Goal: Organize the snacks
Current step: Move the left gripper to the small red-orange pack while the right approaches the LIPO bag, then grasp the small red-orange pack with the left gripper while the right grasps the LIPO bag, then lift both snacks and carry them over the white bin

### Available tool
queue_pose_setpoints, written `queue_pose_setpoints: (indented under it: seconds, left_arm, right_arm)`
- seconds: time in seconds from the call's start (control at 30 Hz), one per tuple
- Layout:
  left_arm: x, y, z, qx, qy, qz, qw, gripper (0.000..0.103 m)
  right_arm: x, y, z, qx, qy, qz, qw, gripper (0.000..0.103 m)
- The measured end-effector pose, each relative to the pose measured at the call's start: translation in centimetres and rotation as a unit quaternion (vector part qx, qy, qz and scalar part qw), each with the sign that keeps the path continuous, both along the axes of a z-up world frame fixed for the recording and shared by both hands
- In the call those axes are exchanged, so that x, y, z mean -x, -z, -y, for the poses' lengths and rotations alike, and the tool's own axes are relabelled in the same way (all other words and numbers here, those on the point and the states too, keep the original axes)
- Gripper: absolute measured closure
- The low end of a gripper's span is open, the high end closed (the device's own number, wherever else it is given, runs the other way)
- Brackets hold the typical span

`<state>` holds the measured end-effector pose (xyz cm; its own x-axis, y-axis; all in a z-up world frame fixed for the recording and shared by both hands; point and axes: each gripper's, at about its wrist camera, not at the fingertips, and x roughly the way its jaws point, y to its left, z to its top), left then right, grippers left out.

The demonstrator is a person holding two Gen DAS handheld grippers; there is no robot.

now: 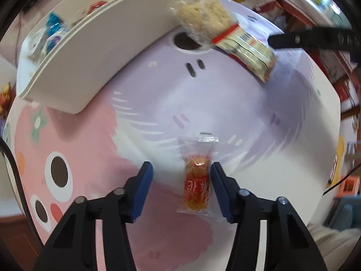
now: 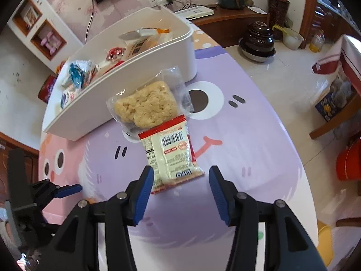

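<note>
My left gripper (image 1: 180,176) is open. A small orange snack packet (image 1: 196,185) lies on the table between its fingers, close to the right one. My right gripper (image 2: 180,178) is open, just short of a cream packet with a barcode (image 2: 170,158). A clear-wrapped pale rice cake (image 2: 146,106) lies behind that packet. Both also show in the left wrist view: the cream packet (image 1: 246,52) and the rice cake (image 1: 203,20). A white bin (image 2: 117,94) holding several snacks stands beyond them; it also shows in the left wrist view (image 1: 90,52).
The round table (image 2: 259,158) has a pink and purple cartoon cover. My left gripper (image 2: 67,188) shows at the left of the right wrist view. A dark pot (image 2: 257,38), boxes and a red tub (image 2: 348,162) stand on the floor to the right.
</note>
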<state>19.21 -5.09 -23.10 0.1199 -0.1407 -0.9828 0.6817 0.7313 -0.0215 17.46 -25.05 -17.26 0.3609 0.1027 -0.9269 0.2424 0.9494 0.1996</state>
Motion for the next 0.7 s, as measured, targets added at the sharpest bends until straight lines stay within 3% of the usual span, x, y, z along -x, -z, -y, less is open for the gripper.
queue_pose_setpoints:
  seconds: [0.23, 0.43, 0.7]
  left_arm:
    - [-1.5, -0.5, -2.8, 0.026, -0.083, -0.011, 0.9961, 0.08]
    - [-2.2, -0.5, -5.1, 0.053, -0.134, -0.033, 0.989, 0.083]
    - [-2.2, -0.6, -4.9, 0.056, -0.142, -0.036, 0.9877, 0.084]
  right_arm:
    - [-2.1, 1.6, -1.7, 0.022, -0.039, -0.021, 0.999, 0.051]
    - [-3.0, 2.9, -3.0, 0.057, -0.066, -0.042, 0.995, 0.05]
    - [-3.3, 3.6, -4.3, 0.102, -0.093, -0.049, 0.989, 0.045]
